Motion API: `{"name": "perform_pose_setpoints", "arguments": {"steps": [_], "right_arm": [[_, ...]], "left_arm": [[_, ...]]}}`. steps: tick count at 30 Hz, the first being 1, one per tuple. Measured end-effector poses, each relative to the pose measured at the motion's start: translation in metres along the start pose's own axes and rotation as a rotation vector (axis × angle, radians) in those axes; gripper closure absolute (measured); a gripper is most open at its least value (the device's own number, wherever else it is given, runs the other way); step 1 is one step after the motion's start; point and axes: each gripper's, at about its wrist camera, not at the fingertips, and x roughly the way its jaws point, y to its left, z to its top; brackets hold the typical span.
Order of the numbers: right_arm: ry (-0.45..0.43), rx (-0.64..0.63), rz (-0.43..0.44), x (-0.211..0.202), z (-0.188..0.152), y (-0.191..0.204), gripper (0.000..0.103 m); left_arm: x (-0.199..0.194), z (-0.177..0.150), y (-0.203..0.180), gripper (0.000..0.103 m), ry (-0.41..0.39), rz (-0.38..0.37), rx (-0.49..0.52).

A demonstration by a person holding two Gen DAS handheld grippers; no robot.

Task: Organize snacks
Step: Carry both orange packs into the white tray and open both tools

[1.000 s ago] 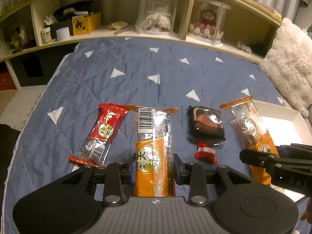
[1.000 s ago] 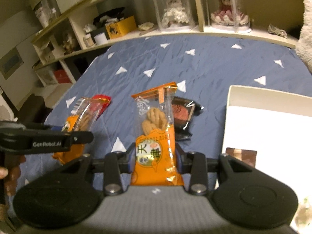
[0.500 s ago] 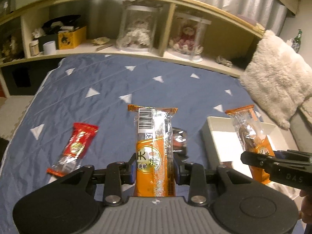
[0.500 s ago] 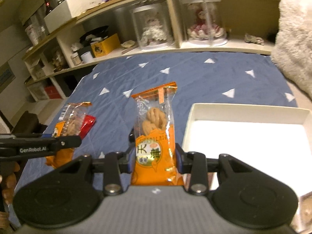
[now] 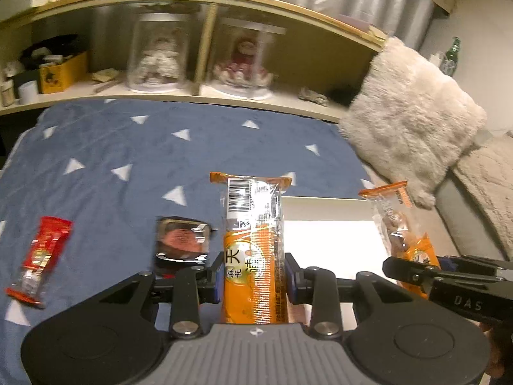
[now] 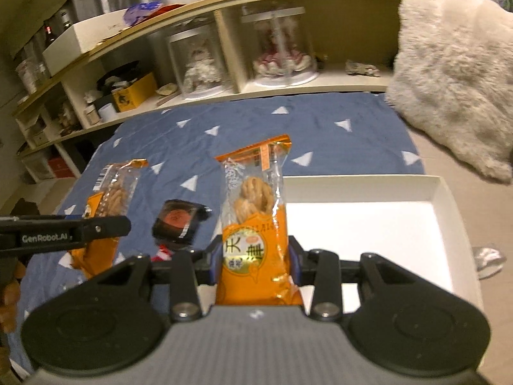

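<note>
A bed with a blue triangle-print quilt (image 5: 134, 147) carries a red snack packet (image 5: 38, 260), a dark wrapped cake (image 5: 181, 243), a white tray (image 6: 442, 199) and a furry cushion (image 5: 413, 118).

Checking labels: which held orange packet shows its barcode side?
The orange packet in the left tongs; the right tongs' packet shows twisted pastry.

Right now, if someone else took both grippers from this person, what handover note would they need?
Left gripper: shut on an orange barcode-side packet, held above the blanket.
Right gripper: shut on an orange twist-snack packet.
White tray: on the right, nothing visibly placed on its bare floor.
On the blue blanket: red packet, dark packet, and a small red-and-white item.
Done: both orange packets lifted.
Left: probably set both in the tray, then fetch the rest.
</note>
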Motion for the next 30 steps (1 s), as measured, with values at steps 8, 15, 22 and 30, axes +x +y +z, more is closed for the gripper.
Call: {"name": "perform_pose_setpoints", "arguments": {"steps": [8, 15, 22, 30], "right_arm": [[0.013, 0.047, -0.058, -0.007, -0.004, -0.041, 0.058], [0.029, 0.103, -0.106, -0.005, -0.006, -0.08, 0.057], [0.057, 0.136, -0.143, 0.007, -0.012, -0.115, 0.057], [0.093, 0.148, -0.17, 0.036, -0.008, -0.146, 0.056]], "left_arm": [[0.03, 0.0, -0.041, 0.066, 0.029, -0.064, -0.003], [0.067, 0.002, -0.072, 0.066, 0.082, -0.112, -0.023], [0.107, 0.002, -0.092, 0.066, 0.142, -0.144, -0.057], [0.155, 0.005, -0.09, 0.066, 0.178, -0.131, -0.1]]}}
